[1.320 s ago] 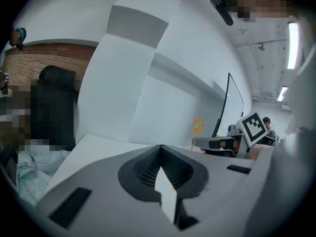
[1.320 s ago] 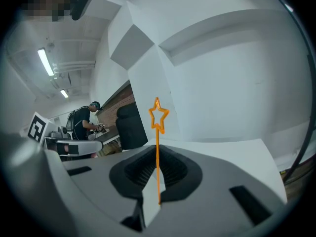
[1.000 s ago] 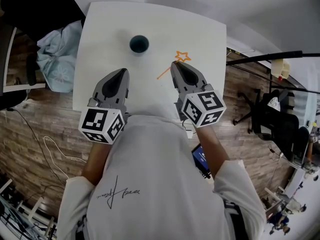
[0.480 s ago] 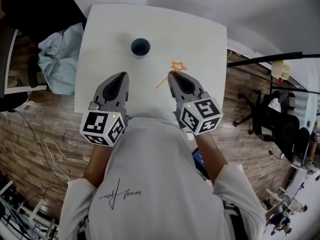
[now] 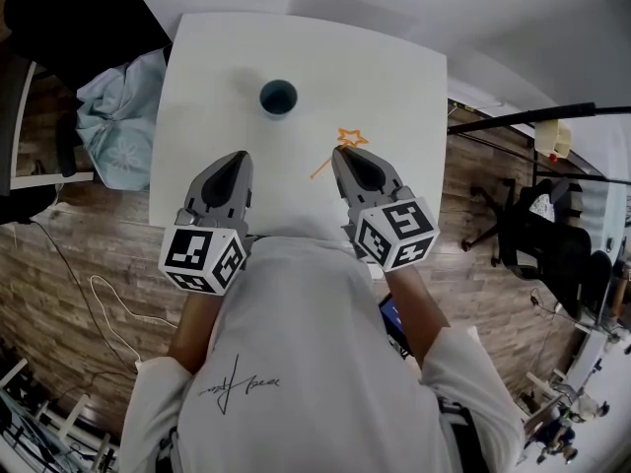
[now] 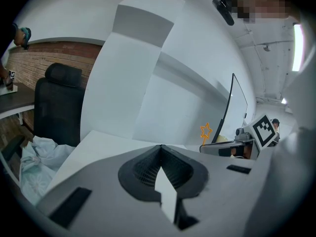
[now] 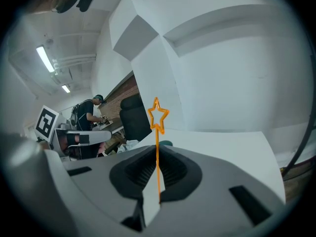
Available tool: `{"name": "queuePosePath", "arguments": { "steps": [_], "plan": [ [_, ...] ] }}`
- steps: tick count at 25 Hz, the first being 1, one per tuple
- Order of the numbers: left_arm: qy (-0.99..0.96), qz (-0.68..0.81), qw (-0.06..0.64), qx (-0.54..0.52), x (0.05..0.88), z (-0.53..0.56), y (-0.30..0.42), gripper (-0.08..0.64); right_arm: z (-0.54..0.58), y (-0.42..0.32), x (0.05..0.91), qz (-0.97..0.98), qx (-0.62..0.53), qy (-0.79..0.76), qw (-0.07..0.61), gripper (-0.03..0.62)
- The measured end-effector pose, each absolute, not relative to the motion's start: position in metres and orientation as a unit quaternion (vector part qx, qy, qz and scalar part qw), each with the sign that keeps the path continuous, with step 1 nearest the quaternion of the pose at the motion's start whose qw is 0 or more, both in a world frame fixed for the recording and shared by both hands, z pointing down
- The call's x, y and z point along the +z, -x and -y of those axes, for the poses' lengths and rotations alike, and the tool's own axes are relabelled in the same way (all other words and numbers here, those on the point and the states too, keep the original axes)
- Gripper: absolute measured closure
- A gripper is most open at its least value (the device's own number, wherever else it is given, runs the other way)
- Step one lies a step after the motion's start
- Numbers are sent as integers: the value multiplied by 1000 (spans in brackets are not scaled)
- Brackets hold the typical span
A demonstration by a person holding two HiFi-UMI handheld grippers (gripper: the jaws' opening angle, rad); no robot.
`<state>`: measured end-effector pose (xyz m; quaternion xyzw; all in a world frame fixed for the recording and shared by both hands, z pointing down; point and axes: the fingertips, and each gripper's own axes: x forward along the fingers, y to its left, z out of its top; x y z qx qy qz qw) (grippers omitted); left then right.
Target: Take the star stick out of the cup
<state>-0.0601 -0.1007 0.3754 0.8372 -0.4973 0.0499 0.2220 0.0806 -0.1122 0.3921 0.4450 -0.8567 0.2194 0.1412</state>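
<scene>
Orange star stick [image 5: 323,167], clear of the dark cup [image 5: 278,97], is pinched at the tips of the right gripper [image 5: 345,154]. Its long axis slants across the jaws, star end farthest from the person. The cup stands apart on the white table [image 5: 394,77], ahead and leftward, about as near the left gripper [image 5: 238,160], whose jaws meet on nothing.

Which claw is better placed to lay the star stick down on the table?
Right. The right claw is shut on the star stick, which is out of the cup. The left claw is shut on nothing.
</scene>
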Motion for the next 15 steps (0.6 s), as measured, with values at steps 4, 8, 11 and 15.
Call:
{"name": "queuePosePath", "arguments": {
  "steps": [4, 8, 11, 15],
  "plan": [
    [-836, 498, 224, 49, 375, 99, 61, 557, 111, -80, 389, 858, 217, -444, 143, 569],
    [-838, 496, 224, 49, 375, 98, 62, 557, 109, -76, 386, 860, 216, -440, 145, 569],
    [-839, 494, 224, 50, 375, 98, 62, 557, 108, -74, 384, 862, 211, -437, 147, 569],
    [-839, 493, 224, 51, 376, 97, 63, 557, 107, -71, 383, 864, 210, -433, 149, 569]
  ]
}}
